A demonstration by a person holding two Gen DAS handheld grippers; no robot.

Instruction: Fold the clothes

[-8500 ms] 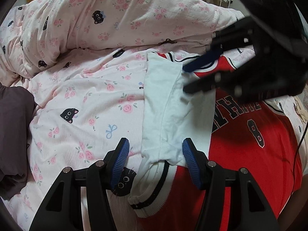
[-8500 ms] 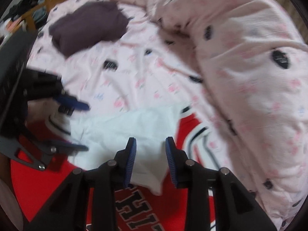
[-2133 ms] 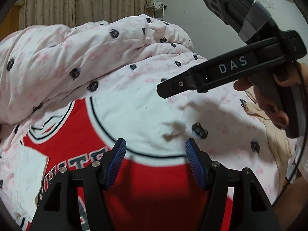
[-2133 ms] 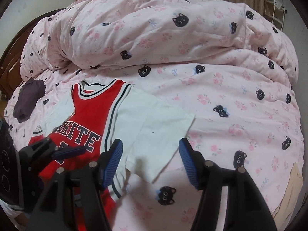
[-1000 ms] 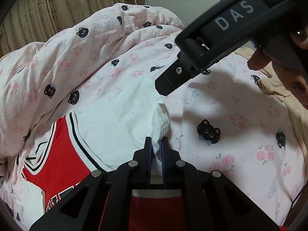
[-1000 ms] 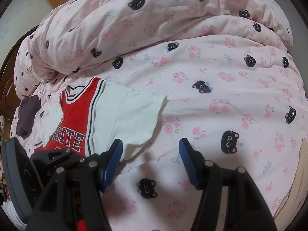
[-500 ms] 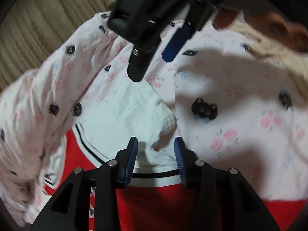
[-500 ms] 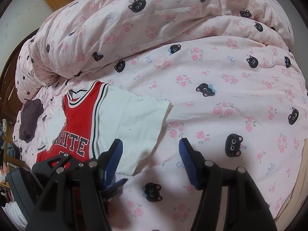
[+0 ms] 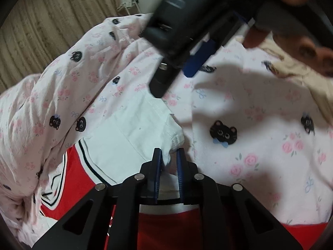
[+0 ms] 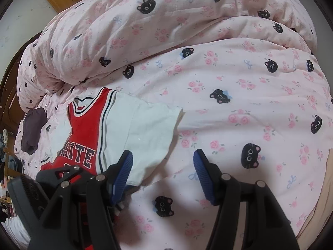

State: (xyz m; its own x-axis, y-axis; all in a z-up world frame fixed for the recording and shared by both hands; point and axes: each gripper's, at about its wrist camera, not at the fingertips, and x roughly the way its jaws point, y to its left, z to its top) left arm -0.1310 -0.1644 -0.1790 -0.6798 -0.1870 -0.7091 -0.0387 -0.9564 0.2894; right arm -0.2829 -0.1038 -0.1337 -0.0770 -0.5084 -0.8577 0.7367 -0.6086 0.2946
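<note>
The only lettering that could be read was on the chest of the red jersey (image 10: 83, 133) in the right wrist view: block capitals spelling "HITE", white with dark outlines, with the start of the word cut off at the fold of the cloth. In the left wrist view nothing legible showed on the jersey.

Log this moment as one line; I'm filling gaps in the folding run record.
left gripper: jaws closing on white sleeve hem | right gripper: open, empty, over bedspread | jersey: flat, this sleeve unfolded
</note>
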